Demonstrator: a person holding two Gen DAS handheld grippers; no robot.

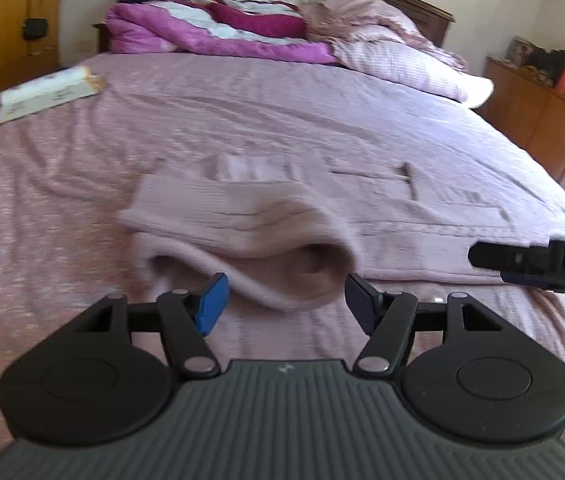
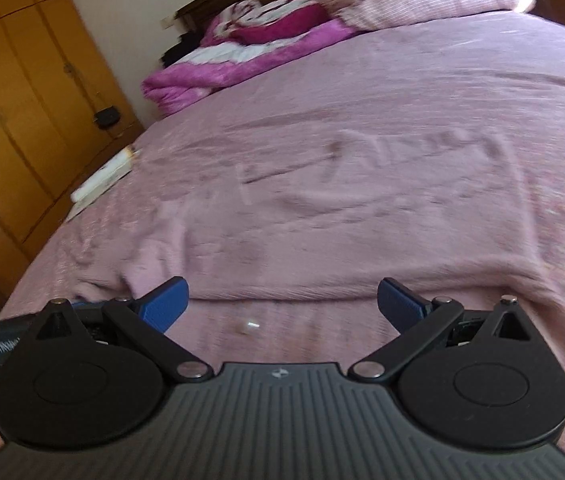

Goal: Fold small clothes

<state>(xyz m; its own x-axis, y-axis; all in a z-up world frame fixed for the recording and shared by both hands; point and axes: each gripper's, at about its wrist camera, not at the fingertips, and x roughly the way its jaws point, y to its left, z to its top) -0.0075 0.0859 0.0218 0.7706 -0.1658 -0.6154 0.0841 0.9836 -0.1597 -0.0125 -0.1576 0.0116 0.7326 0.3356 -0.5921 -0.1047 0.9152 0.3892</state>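
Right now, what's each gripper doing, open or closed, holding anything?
Left gripper: jaws open, holding nothing, at the folded edge of the pink garment.
Right gripper: jaws open, empty.

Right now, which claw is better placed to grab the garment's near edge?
Left, probably. The left claw is open, its fingers flanking the garment's raised fold. The right claw is open short of the hem.

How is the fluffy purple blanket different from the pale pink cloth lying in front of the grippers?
The purple blanket is bright magenta with white patches; the pink cloth is pale, nearly matching the bedsheet. The blanket is heaped up at the headboard end; the cloth lies low and mostly flat near the foot, its left part rolled over. The blanket lies far from the open left gripper; the cloth sits just ahead of it. Both rest on the bed.
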